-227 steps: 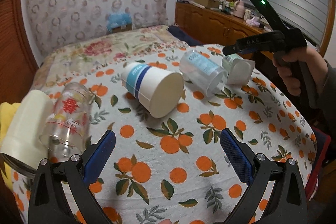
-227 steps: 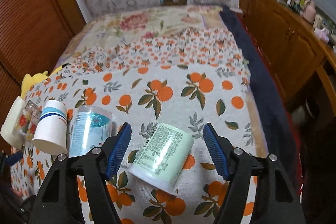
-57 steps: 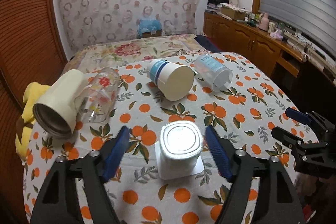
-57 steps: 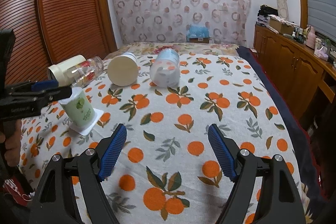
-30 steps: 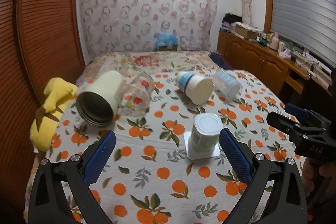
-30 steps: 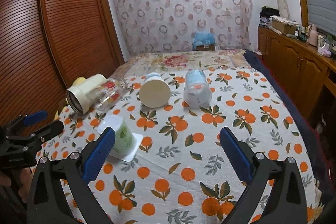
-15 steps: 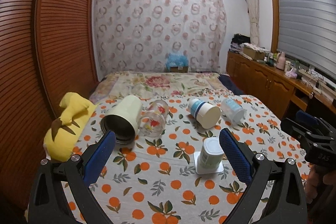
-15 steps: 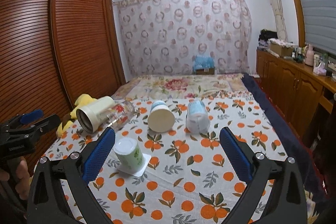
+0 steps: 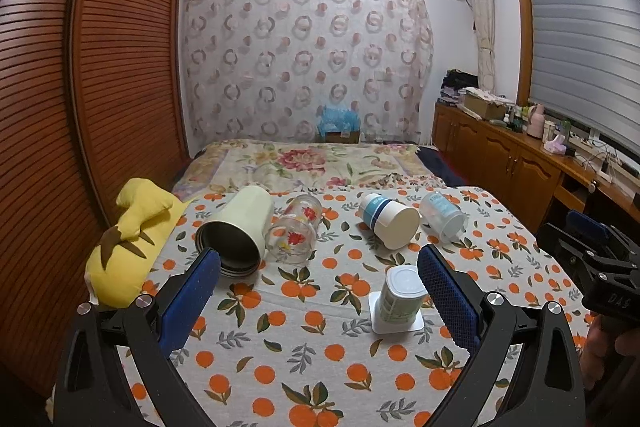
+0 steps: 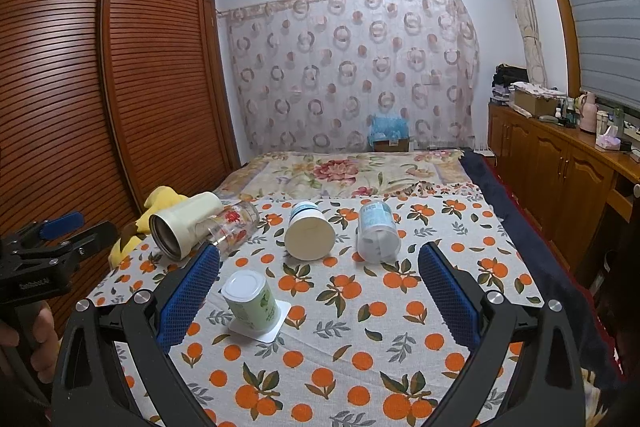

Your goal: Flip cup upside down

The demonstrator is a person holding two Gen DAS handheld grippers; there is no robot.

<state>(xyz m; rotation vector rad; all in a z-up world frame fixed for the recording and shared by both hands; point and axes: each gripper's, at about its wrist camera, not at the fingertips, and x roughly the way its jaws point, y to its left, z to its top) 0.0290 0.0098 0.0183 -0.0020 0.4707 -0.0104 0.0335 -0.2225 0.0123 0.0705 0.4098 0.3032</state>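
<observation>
Ahead of both wide, empty claws, left (image 9: 318, 289) and right (image 10: 318, 287), the cup (image 10: 251, 303) stood inverted on its coaster (image 10: 276, 331), flip seemingly finished, leaving only withdrawal.

Open cloth (image 10: 360, 311) all round the upturned green cup (image 10: 251, 303): near side, right side. Behind it, a row of toppled vessels: cream tumbler (image 10: 184, 225) touching glass (image 10: 234, 227), then paper cup (image 10: 308, 233), clear plastic cup (image 10: 378, 231), gaps between the last three.
</observation>
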